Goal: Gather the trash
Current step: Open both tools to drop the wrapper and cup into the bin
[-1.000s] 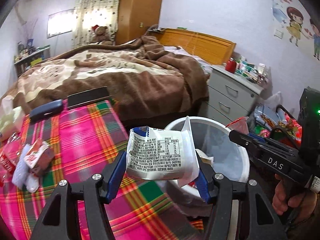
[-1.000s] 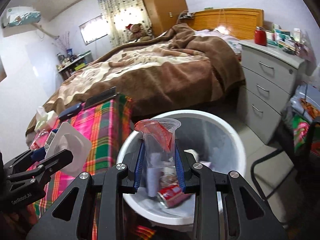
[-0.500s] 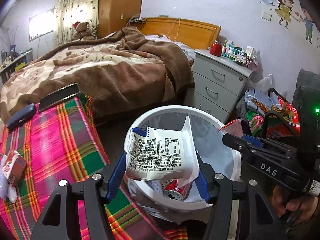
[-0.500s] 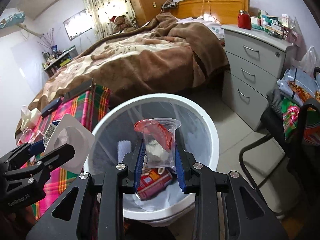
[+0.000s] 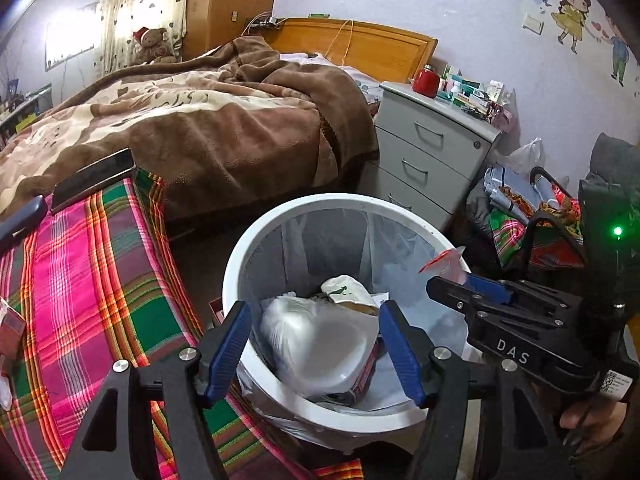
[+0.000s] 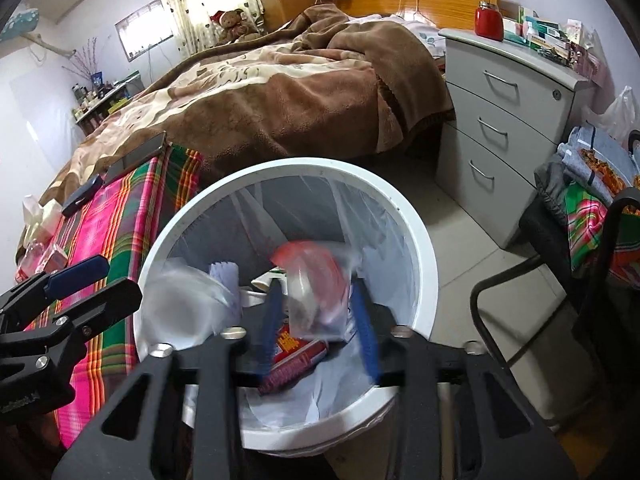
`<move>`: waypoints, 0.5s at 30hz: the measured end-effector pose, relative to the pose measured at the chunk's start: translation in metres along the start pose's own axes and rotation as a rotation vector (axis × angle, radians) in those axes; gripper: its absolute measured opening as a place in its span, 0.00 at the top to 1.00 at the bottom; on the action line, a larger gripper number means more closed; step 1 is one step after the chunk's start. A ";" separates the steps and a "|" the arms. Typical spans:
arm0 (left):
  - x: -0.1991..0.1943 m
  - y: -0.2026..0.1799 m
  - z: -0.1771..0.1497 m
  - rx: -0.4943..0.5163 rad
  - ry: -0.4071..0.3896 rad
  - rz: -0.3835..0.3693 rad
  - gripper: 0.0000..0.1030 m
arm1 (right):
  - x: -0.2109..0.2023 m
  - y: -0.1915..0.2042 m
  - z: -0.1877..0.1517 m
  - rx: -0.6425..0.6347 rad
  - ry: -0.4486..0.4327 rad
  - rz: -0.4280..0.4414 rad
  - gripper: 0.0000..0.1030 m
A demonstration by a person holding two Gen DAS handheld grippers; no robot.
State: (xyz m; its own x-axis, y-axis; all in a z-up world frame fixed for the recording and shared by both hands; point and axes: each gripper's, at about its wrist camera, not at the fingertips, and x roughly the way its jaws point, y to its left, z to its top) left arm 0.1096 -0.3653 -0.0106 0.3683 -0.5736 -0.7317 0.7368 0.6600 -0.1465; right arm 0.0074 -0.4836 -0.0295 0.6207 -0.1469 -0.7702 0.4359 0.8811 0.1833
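Observation:
A white trash bin [image 5: 256, 240] with a clear liner stands beside the plaid-covered table; it also shows in the right wrist view [image 6: 416, 236]. My left gripper [image 5: 316, 344] is open above the bin. The white wrapper [image 5: 320, 344] it held is blurred, falling among the trash below. My right gripper [image 6: 320, 320] is open over the bin. The clear plastic cup with red film [image 6: 316, 280] is blurred between its fingers, dropping free. A red can [image 6: 296, 354] and other trash lie in the bin.
The plaid table [image 5: 92, 272] holds a small carton [image 5: 10, 328], a dark case [image 5: 20, 216] and a black slab [image 5: 92, 178]. A bed [image 5: 192, 120], a grey drawer unit [image 5: 428, 148] and a chair with clothes [image 6: 592, 216] surround the bin.
Both grippers moved over the bin and opened. The wrapper left the left gripper and the cup left the right gripper; both are falling into the bin.

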 end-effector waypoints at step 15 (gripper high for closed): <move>-0.022 0.010 -0.005 -0.039 -0.041 0.028 0.29 | -0.008 0.010 0.002 0.006 -0.031 0.014 0.44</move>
State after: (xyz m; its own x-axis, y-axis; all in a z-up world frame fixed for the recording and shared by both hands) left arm 0.1061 -0.3438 0.0004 0.4125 -0.5734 -0.7079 0.7037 0.6941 -0.1522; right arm 0.0080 -0.4745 -0.0208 0.6468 -0.1489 -0.7479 0.4311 0.8804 0.1975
